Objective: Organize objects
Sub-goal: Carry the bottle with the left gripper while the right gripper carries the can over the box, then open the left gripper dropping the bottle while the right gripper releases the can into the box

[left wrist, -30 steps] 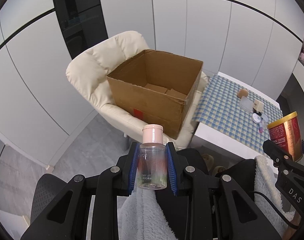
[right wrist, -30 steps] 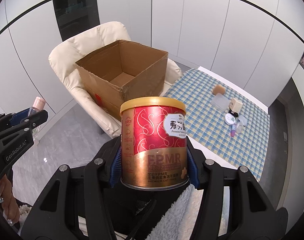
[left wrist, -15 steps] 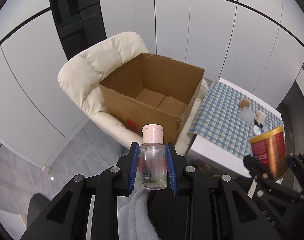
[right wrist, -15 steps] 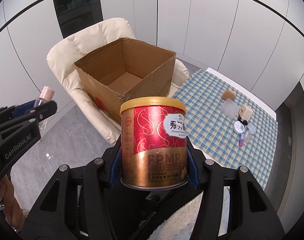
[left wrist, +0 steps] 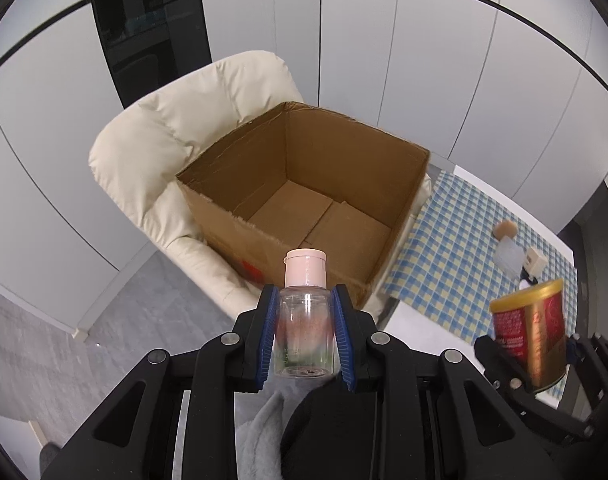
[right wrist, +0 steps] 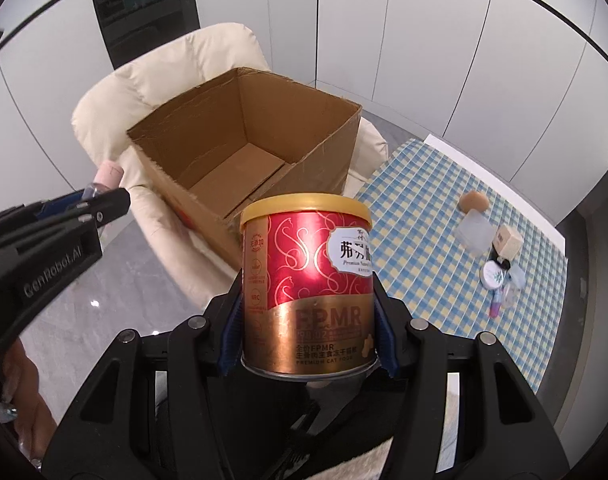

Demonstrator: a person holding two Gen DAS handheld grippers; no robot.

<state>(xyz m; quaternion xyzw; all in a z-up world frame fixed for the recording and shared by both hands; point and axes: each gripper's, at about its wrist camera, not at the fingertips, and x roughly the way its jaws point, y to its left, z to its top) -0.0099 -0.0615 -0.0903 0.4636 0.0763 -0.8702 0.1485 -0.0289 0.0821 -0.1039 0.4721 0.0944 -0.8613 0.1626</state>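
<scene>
Left wrist view, grip: my left gripper (left wrist: pixel 305 334) is clamped on the clear bottle (left wrist: pixel 306 336), its blue pads pressing both sides; the pink cap stands upright above the fingers, as it did a second ago.
Left wrist view, box: the cardboard box (left wrist: pixel 304 208) sits open on the cream armchair (left wrist: pixel 176 152). It fills more of the view now and I see deeper down to its bare floor flaps; a second ago it was farther off and smaller.
Left wrist view, other side: my right gripper (left wrist: pixel 543 364) shows at the lower right with the red and gold can (left wrist: pixel 529 330) in it, blurred; the can has come further into view than a second ago.
Left wrist view, table: the checked tablecloth (left wrist: pixel 455 248) lies right of the box, with a few small items near its far edge.

Right wrist view, grip: my right gripper (right wrist: pixel 305 336) is closed on the can (right wrist: pixel 307 296), upright, label facing me, unchanged in the fingers.
Right wrist view, box: the box (right wrist: pixel 244 148) looks nearer and I look down into it more steeply than before.
Right wrist view, other side: the left gripper (right wrist: pixel 104 204) enters from the left, higher than before, the bottle's pink cap (right wrist: pixel 108 172) showing above it, in front of the armchair (right wrist: pixel 116 100).
Right wrist view, table: small jars and a wooden cube (right wrist: pixel 508 240) sit on the cloth (right wrist: pixel 423 208), well apart from the box.
</scene>
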